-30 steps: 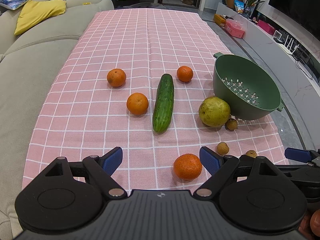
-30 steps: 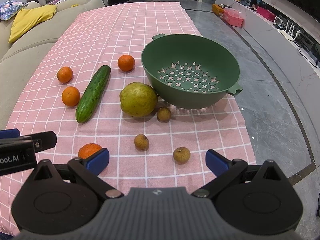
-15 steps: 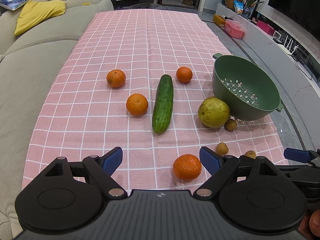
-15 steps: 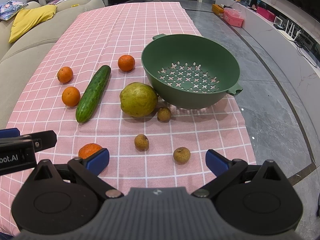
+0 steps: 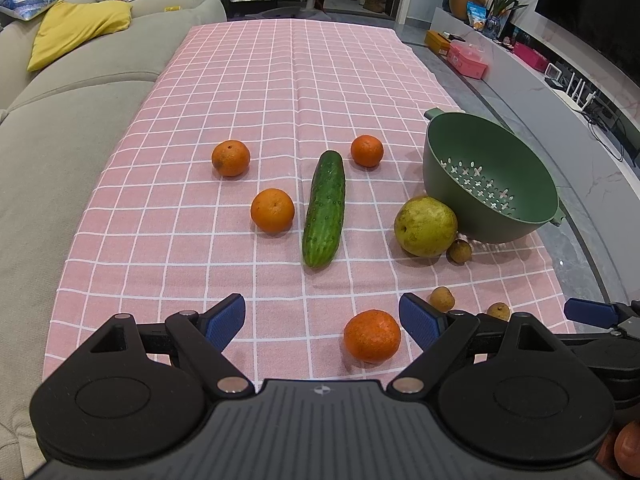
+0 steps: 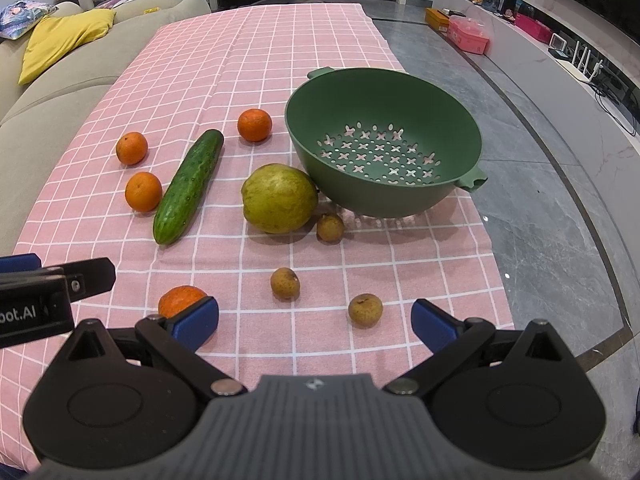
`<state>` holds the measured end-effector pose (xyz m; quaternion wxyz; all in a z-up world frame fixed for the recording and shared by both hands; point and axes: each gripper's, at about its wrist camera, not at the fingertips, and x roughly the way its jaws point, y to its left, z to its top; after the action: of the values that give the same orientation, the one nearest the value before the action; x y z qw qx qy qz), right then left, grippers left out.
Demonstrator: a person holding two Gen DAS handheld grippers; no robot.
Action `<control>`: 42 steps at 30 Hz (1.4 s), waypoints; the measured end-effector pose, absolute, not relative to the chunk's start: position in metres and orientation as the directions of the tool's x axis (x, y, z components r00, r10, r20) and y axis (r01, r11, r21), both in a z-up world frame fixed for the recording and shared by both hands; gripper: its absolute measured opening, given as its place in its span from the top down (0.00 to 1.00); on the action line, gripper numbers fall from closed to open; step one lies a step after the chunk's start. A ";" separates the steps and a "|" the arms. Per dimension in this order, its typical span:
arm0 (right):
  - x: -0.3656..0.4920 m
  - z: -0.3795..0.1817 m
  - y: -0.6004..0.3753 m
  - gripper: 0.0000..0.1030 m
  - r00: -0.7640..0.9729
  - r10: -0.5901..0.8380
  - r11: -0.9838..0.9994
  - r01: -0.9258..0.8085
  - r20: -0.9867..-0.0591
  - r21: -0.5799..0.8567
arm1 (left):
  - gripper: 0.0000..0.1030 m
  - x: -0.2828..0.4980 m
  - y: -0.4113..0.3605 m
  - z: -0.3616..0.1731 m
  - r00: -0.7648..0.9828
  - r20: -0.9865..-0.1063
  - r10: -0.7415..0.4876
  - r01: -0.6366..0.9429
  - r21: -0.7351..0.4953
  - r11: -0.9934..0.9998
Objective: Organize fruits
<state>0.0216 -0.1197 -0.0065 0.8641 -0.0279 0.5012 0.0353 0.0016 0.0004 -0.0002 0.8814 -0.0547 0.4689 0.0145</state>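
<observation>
A green colander (image 5: 490, 178) (image 6: 384, 152) stands empty on the pink checked cloth at the right. A yellow-green pear (image 5: 425, 226) (image 6: 279, 198) lies against it, a cucumber (image 5: 325, 208) (image 6: 189, 186) to its left. Several oranges lie around; the nearest orange (image 5: 372, 335) (image 6: 181, 299) sits just ahead of my open, empty left gripper (image 5: 322, 320). Three small brown longans (image 6: 285, 283) (image 6: 365, 310) (image 6: 330, 227) lie in front of my open, empty right gripper (image 6: 314, 318).
A grey sofa (image 5: 60, 120) with a yellow cushion (image 5: 78, 30) runs along the table's left edge. The cloth's right edge (image 6: 492, 248) borders bare grey table top. The left gripper's body (image 6: 40, 296) shows at the right wrist view's left.
Both grippers are nearly still. The left wrist view has shifted very slightly, so the fruits sit a touch lower left in it.
</observation>
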 end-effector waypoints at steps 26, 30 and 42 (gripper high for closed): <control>0.022 -0.007 -0.120 0.04 0.496 0.032 0.996 -0.089 -0.868 -0.014 | 0.02 0.002 -0.002 0.001 0.560 -0.828 -0.027 -0.076 -0.084 0.994; 0.023 -0.006 -0.120 0.04 0.495 0.031 0.996 -0.085 -0.869 -0.013 | 0.02 0.003 -0.003 0.002 0.560 -0.828 -0.027 -0.075 -0.082 0.994; 0.030 -0.005 -0.162 0.13 0.524 0.057 0.998 -0.057 -0.850 0.032 | 0.02 0.062 0.045 0.007 0.602 -0.799 -0.020 -0.111 -0.108 0.988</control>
<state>0.0299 -0.1622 -0.0051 0.8730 0.0003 0.4866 0.0327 0.0624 0.0449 0.0071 0.8918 -0.0736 0.4456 0.0256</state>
